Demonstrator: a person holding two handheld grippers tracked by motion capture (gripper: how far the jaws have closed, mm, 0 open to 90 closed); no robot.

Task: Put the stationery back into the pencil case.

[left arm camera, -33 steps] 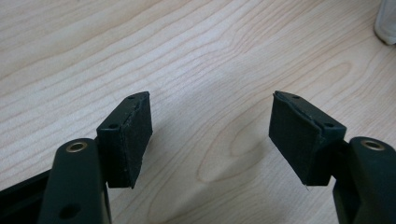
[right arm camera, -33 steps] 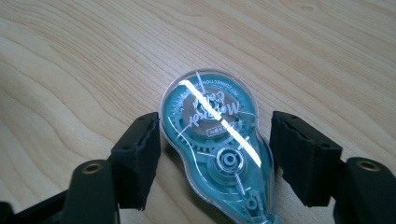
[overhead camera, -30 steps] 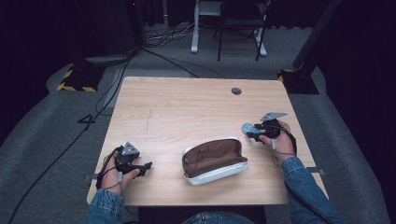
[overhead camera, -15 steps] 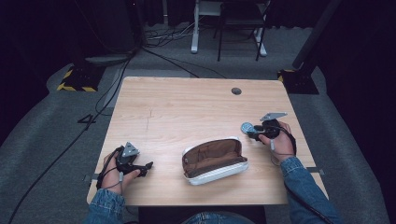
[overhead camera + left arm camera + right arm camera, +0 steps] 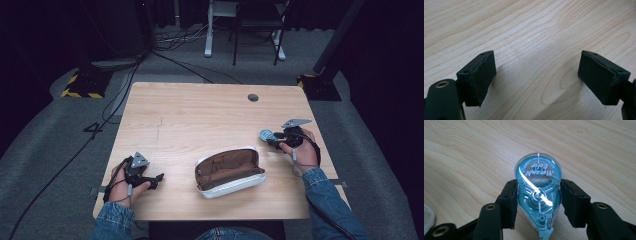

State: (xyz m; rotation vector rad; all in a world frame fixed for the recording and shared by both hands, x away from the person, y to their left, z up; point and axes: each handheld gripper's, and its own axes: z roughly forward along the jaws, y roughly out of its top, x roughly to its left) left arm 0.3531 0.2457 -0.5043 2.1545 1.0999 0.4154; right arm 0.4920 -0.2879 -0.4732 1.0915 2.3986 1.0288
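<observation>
1. High view: right gripper (image 5: 272, 138) sits on the desk (image 5: 200, 115) near its right edge, with a teal correction tape (image 5: 266, 134) at its tip. An open pouch (image 5: 229, 171) lies near the front edge between the two hands, mouth up with the brown lining showing, placed as if ready to take the tape. Left gripper (image 5: 156, 178) rests at the front left corner, well apart from the pouch and seemingly idle

2. Left gripper view: jaws spread wide, nothing between the pads (image 5: 480, 75), bare desk wood beneath. Likely parked out of the way while the other hand works

3. Right gripper view: right gripper (image 5: 537, 197) has its jaws clamped on the flat sides of the tape (image 5: 537, 190), one pad on each flank and the round end pointing away. The tape looks to lie on or just above the desk; I cannot tell which. Gripping the narrow waist should keep it from twisting out

4. Against the earlier frames: pouch unmoved, right gripper and tape in the same spot, left hand shifted only slightly. Grasp seems made, lift not yet begun
</observation>
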